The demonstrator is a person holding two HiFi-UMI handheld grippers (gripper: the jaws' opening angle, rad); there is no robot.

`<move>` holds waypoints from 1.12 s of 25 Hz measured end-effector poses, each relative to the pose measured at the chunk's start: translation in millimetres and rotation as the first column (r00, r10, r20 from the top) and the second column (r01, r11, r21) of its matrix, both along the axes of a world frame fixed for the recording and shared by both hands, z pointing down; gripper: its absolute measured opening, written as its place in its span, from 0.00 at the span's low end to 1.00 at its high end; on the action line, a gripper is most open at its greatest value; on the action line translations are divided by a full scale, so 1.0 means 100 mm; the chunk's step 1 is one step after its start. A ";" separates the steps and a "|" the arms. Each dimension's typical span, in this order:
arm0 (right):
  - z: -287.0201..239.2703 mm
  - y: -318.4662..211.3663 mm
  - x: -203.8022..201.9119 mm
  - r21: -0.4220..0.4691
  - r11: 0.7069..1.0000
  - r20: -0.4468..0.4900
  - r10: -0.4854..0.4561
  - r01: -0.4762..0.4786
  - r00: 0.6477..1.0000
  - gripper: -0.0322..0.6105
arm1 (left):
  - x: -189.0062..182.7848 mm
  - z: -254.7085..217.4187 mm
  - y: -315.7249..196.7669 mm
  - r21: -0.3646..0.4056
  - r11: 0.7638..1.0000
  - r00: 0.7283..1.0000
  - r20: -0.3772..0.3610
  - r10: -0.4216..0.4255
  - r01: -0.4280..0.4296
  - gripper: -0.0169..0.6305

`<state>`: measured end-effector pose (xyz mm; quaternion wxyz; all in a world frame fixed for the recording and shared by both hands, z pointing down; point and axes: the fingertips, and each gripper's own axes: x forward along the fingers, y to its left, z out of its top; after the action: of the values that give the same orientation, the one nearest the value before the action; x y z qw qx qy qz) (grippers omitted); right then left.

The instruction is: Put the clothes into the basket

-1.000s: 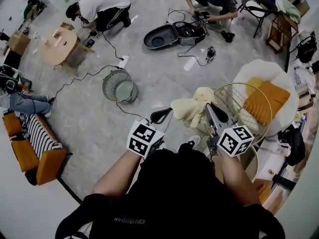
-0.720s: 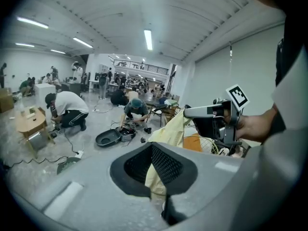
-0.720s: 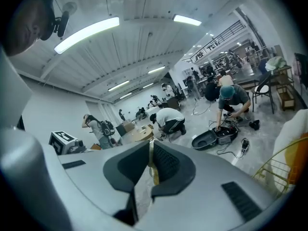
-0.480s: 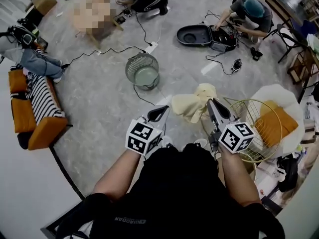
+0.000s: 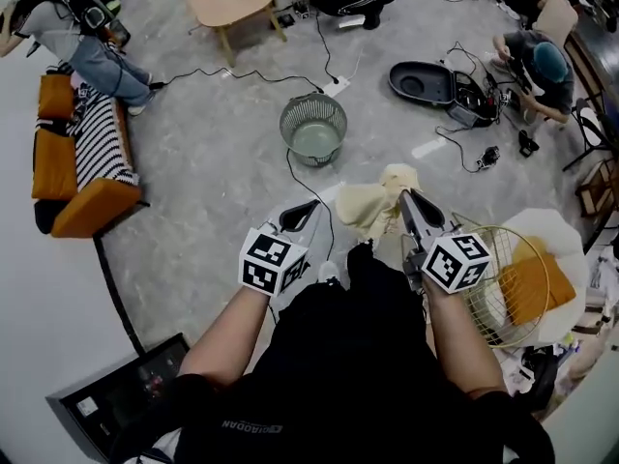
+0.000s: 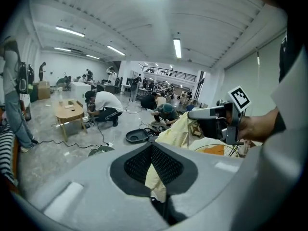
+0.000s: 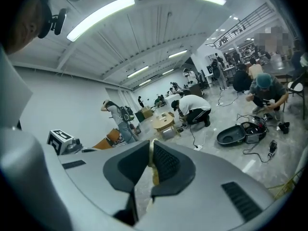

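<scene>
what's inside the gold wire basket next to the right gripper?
No clothes show in the gold wire basket; an orange cushion and white fluffy pad show through its wires. Its near side is covered by the right gripper, which holds the pale yellow garment, and that forearm.

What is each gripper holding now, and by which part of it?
Both hold the same pale yellow cloth garment. The left gripper pinches a thin fold at its edge, and the right gripper pinches another edge fold. The rest bunches between them.

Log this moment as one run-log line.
left gripper: shut on yellow garment | right gripper: shut on same garment | garment: off the floor, not in grey wire basket
</scene>
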<state>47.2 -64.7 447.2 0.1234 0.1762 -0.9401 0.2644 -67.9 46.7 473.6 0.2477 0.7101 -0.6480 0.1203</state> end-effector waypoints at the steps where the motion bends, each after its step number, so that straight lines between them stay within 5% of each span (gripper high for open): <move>1: 0.00 -0.01 -0.08 0.000 1.000 0.002 -0.017 0.017 1.000 0.11 | -0.05 0.01 -0.01 0.000 1.000 1.000 -0.005 -0.016 0.016 0.03; 28: 0.57 -1.57 -1.66 -0.028 0.953 -0.032 -0.302 0.301 0.953 0.11 | -1.15 0.14 -1.72 -0.091 0.980 0.984 0.032 -0.174 0.176 0.03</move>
<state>-119.2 -221.8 504.2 0.1813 0.0339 -0.9505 0.2501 -182.8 -125.2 487.3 0.2826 0.6365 -0.7045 0.1367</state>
